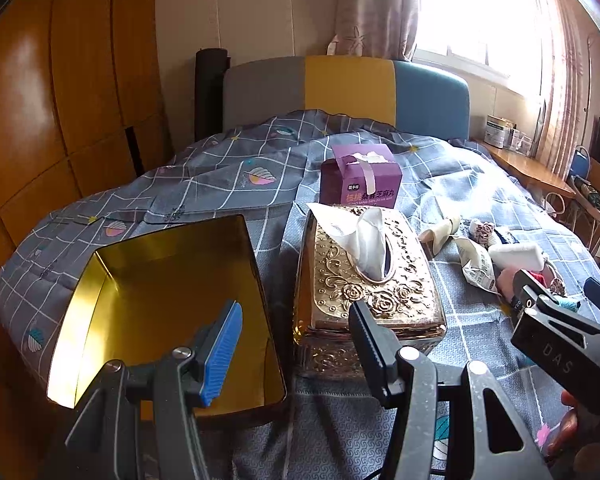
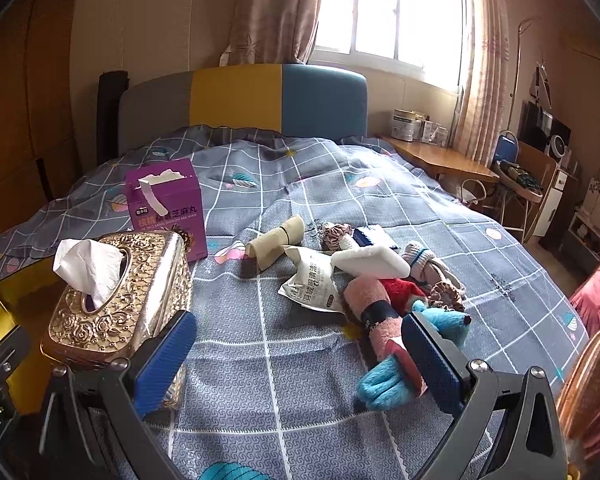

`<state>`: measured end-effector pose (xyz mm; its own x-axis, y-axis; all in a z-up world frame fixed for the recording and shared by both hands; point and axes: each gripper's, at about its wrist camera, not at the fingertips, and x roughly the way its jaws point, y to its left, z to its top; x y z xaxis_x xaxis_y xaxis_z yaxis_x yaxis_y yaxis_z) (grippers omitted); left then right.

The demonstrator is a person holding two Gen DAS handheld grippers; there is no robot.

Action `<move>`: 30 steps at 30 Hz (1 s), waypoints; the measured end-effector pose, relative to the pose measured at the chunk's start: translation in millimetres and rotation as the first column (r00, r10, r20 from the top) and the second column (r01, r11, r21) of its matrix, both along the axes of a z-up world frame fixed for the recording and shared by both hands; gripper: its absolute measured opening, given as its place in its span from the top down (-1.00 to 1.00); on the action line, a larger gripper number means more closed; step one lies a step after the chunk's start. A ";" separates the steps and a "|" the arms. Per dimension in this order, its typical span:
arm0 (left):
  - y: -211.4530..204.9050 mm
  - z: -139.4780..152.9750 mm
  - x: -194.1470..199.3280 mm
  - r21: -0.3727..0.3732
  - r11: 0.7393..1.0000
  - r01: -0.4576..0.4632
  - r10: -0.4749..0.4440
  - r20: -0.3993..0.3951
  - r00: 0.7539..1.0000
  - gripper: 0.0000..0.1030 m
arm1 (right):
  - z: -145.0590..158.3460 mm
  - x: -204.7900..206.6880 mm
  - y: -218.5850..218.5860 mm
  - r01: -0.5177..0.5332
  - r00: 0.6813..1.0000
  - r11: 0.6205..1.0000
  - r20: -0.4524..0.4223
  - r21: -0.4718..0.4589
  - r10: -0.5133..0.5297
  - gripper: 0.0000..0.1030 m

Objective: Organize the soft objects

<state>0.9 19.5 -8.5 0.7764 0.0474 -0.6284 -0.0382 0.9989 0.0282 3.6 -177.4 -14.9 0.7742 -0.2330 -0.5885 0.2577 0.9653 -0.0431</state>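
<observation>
A pile of soft things lies on the bed: a pink and blue sock [image 2: 384, 344], a white sponge pad [image 2: 374, 263], a white wipes packet [image 2: 310, 282], a beige roll [image 2: 276, 242], scrunchies [image 2: 446, 294] and a small knit hat [image 2: 418, 256]. The pile shows in the left wrist view too [image 1: 500, 252]. An open gold tin [image 1: 160, 308] sits at the left. My left gripper [image 1: 296, 354] is open and empty above the tin's right edge. My right gripper [image 2: 300, 360] is open and empty, its right finger beside the sock.
An ornate gold tissue box [image 1: 364, 280] stands between tin and pile, also in the right wrist view [image 2: 116, 300]. A purple carton [image 2: 168, 208] stands behind it. A wooden desk [image 2: 440, 160] and chair [image 2: 516, 184] are at the right, a wardrobe [image 1: 60, 120] at the left.
</observation>
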 end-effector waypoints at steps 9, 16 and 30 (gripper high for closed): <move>3.0 1.5 -3.2 -0.010 1.000 -0.002 0.002 0.010 1.000 -0.09 | 3.4 -2.5 2.9 -0.015 1.000 1.000 0.017 0.001 0.015 -1.00; 4.4 2.4 -3.6 -0.013 1.000 0.002 -0.002 0.011 1.000 -0.10 | 2.3 -2.5 2.5 -0.022 1.000 1.000 0.016 0.004 0.022 -1.00; 3.4 2.3 -4.8 -0.028 0.999 0.021 -0.021 0.009 1.000 -0.11 | -1.4 -0.8 2.2 -0.028 1.000 1.000 0.007 0.003 0.028 -1.00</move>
<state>-3.9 22.9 -6.2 0.7824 0.0138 -0.6226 -0.0176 0.9998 0.0000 2.8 -175.2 -16.3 0.7844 -0.2098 -0.5837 0.2311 0.9722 -0.0389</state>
